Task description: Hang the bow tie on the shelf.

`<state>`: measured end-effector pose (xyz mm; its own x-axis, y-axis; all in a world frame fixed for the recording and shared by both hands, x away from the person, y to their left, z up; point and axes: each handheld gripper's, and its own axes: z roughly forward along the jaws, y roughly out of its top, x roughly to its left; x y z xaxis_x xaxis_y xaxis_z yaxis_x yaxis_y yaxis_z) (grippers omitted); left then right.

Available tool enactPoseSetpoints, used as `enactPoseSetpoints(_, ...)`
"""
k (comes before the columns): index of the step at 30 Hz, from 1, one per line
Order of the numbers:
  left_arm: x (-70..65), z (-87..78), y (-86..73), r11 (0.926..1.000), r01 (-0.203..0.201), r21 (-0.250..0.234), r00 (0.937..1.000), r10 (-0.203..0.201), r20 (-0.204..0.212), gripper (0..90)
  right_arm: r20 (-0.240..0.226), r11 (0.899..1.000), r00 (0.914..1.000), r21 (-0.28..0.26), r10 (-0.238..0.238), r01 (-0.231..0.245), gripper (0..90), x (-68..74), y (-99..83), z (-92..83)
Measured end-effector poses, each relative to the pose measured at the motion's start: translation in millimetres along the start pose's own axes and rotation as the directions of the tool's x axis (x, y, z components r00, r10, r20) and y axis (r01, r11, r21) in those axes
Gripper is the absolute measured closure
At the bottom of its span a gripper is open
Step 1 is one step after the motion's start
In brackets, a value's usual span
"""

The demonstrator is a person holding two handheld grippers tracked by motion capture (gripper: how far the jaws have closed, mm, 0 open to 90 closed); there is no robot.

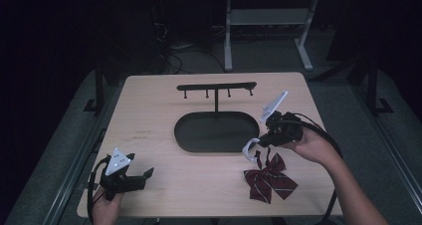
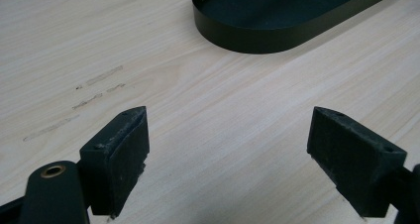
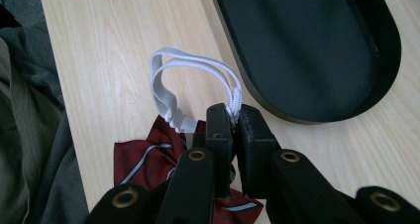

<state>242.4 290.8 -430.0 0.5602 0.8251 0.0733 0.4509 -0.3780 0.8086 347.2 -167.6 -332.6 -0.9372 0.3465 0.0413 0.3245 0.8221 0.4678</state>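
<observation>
We see the right gripper (image 1: 259,141) near the right side of the pale wooden worktop (image 1: 149,115), its jaws pinched together on the white elastic strap (image 3: 171,83) of a dark red bow tie with thin white stripes (image 1: 268,179). In the right gripper view the strap loops up and away from the jaws, then runs back down to the bow, which lies under the gripper. From above, the bow tie rests on the worktop near the right front edge, just this side of the gripper, with the strap lifted off the surface.

Left of the gripper sits the black oval metal tray (image 1: 185,135), and a black T-shaped rack with small pegs (image 1: 217,87) rises at its far edge.

The left gripper (image 1: 137,177) hovers near the front left corner, jaws wide apart with bare wood between them.
</observation>
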Motion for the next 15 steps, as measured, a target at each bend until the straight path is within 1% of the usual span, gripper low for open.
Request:
enactPoseSetpoints(4,0.5,0.0,0.3,1.0,0.004,0.003,1.0,-0.004,-0.002,16.1,-0.003,1.0,0.9999,-0.001,-0.011,0.011,84.0,1.1,5.6,-2.0)
enactPoseSetpoints(10,0.9,0.8,0.2,0.9999,0.014,-0.005,0.9999,-0.014,-0.004,16.1,-0.01,1.0,0.9996,-0.012,-0.026,0.026,84.1,0.5,14.1,-6.7)
enactPoseSetpoints(15,1.5,1.1,0.8,0.9999,0.01,-0.002,0.9999,-0.01,-0.005,16.1,-0.01,0.999,0.9992,-0.016,-0.038,0.038,84.0,-0.8,22.0,-10.4)
